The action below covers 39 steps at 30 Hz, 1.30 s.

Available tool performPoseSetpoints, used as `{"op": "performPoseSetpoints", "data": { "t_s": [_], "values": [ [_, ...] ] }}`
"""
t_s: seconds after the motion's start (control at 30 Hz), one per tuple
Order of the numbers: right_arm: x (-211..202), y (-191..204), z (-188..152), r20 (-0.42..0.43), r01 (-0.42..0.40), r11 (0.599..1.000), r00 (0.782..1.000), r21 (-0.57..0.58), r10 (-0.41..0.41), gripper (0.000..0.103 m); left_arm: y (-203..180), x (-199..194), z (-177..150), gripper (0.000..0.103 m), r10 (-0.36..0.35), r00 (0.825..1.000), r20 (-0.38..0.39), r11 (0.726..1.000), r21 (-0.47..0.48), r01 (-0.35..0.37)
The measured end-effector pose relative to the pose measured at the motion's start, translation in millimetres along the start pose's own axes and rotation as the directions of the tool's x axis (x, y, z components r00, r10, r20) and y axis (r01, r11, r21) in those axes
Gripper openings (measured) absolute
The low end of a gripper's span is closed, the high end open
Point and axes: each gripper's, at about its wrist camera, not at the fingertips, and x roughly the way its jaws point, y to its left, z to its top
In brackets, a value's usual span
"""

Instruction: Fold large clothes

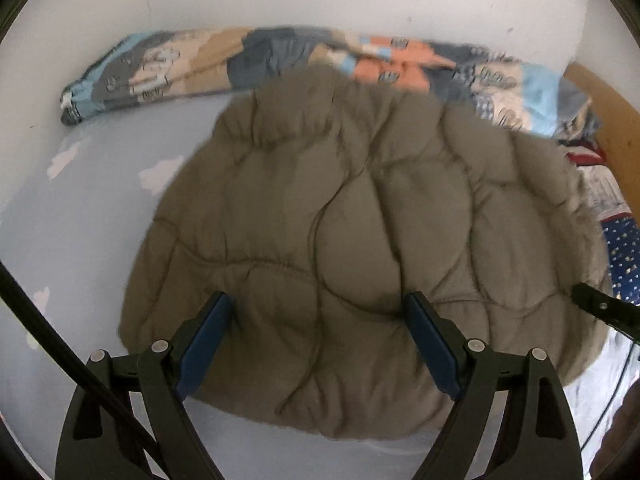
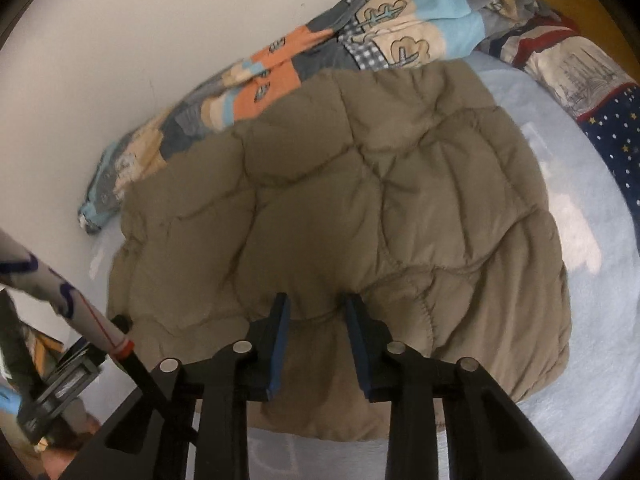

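An olive-brown quilted jacket (image 1: 360, 220) (image 2: 360, 200) lies folded into a puffy bundle on the light blue bed sheet (image 1: 80, 220) (image 2: 600, 320). My left gripper (image 1: 318, 298) hangs over the jacket's near part, its blue-padded jaws wide open and empty. My right gripper (image 2: 317, 300) points down at the jacket's near edge. Its jaws stand narrow, with a seam of the fabric showing in the gap, and the pads do not appear to press on it. In the left wrist view the right gripper's tip (image 1: 580, 296) sits at the jacket's right edge.
A rolled patchwork blanket (image 1: 280, 60) (image 2: 280, 80) lies along the white wall behind the jacket. A star-patterned pillow (image 1: 624, 252) (image 2: 612, 132) rests by a wooden headboard (image 1: 612, 120). A person's patterned sleeve (image 2: 60, 288) shows at the right wrist view's left edge.
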Motion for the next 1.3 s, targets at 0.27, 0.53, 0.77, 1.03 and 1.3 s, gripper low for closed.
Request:
{"op": "performPoseSetpoints", "data": {
  "t_s": [0.27, 0.53, 0.77, 1.03, 1.3],
  "values": [
    [35, -8, 4, -0.046, 0.036, 0.999, 0.998, -0.012, -0.036, 0.027, -9, 16, 8, 0.088, 0.025, 1.000, 0.019, 0.998, 0.061, -0.026],
    [33, 6, 7, -0.047, 0.125, 0.983, 0.990, -0.136, -0.132, 0.028, -5, 15, 12, 0.088, 0.010, 1.000, 0.004, 0.999, 0.053, -0.010],
    [23, -6, 0, -0.030, 0.089, 0.996, 0.996, 0.022, -0.088, 0.029, -4, 15, 12, 0.088, 0.016, 1.000, 0.003, 0.998, 0.057, -0.016],
    [-20, 60, -3, 0.112, 0.003, 0.993, 0.994, -0.120, 0.010, 0.064, -3, 1, 12, 0.088, 0.034, 0.999, 0.029, 0.996, 0.079, -0.037],
    [21, 74, -10, 0.043, 0.104, 0.972, 0.994, -0.211, -0.097, 0.037, -1, 7, 9, 0.088, 0.043, 0.999, 0.021, 0.995, 0.089, -0.044]
  ]
}}
